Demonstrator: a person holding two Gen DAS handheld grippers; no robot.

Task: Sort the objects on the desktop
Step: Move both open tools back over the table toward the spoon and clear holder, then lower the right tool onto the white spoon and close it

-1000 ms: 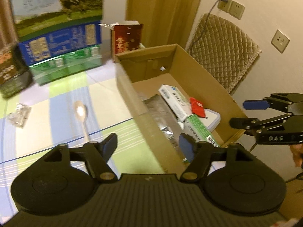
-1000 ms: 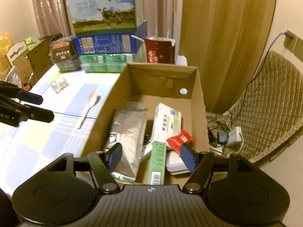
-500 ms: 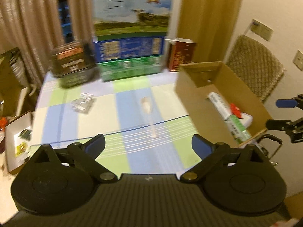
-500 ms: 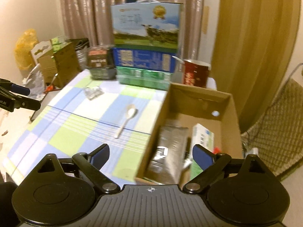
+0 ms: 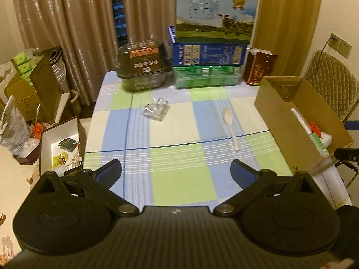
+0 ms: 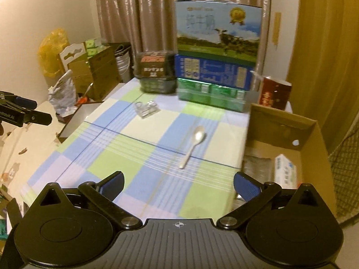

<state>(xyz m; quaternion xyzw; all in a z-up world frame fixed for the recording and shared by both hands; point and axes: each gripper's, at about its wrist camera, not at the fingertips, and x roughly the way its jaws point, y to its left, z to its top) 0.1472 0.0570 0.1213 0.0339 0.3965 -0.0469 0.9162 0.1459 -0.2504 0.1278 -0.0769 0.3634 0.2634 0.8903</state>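
Observation:
A white plastic spoon (image 5: 230, 125) (image 6: 194, 144) lies on the checked tablecloth (image 5: 175, 190), bowl towards the back. Left of it rests a crumpled clear plastic packet (image 5: 156, 111) (image 6: 145, 108). An open cardboard box (image 5: 289, 123) (image 6: 285, 121) stands at the table's right edge, with a white medicine box (image 6: 285, 170) and other packets inside. My left gripper (image 5: 175, 168) hovers over the near table edge, its jaws opening wide with nothing between them. My right gripper (image 6: 178, 179) is near the box's left wall, its jaws also opening and empty.
Stacked milk cartons (image 5: 211, 51), a dark lidded container (image 5: 143, 65) and a red box (image 5: 259, 70) line the back of the table. An open white box (image 5: 62, 148) and clutter sit on the floor at left. A quilted chair (image 5: 332, 89) stands behind the cardboard box.
Both grippers have swung left, away from over the cardboard box towards the tablecloth, and pulled back. Both pairs of jaws have spread much wider.

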